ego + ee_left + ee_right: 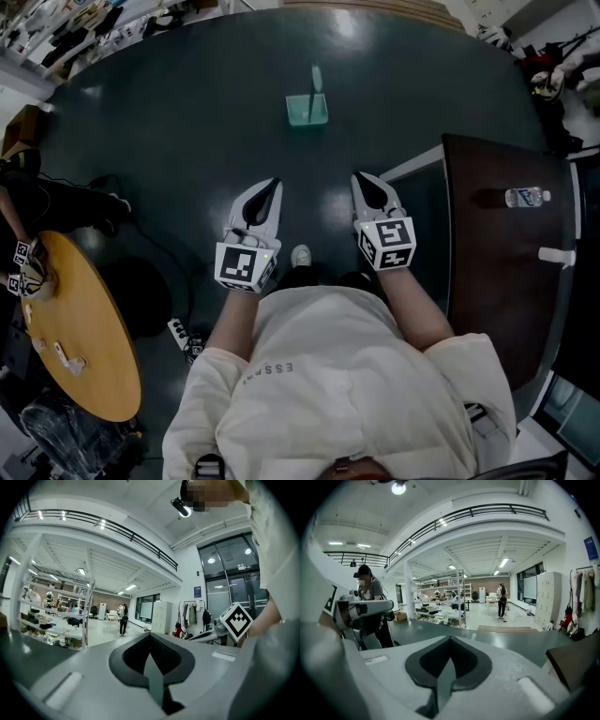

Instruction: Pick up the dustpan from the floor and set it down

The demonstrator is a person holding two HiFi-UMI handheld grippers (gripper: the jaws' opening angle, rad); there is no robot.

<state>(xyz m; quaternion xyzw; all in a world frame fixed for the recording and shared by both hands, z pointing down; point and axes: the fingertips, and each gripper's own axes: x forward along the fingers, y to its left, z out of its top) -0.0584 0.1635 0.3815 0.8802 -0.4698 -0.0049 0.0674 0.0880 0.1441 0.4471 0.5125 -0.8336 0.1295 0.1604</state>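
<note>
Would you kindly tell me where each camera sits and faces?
Head view: on the person's head, steeply down at the floor and dustpan; shirt, forearms, left hand-held gripper and right hand-held gripper show.
Left gripper view: on that hand-held gripper, along its shut jaws into the hall; shirt at right.
Right gripper view: on that hand-held gripper, along its shut jaws over the floor; no body part clearly seen.
Shared: both gripper views show one distant standing person.

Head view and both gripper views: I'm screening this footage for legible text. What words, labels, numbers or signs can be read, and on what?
"ESS", followed by letters too unclear to read: printed on the person's white shirt.
Label on the plastic bottle: too small to read.
Blue wall sign: blurred, unreadable.
Nothing else legible.
</note>
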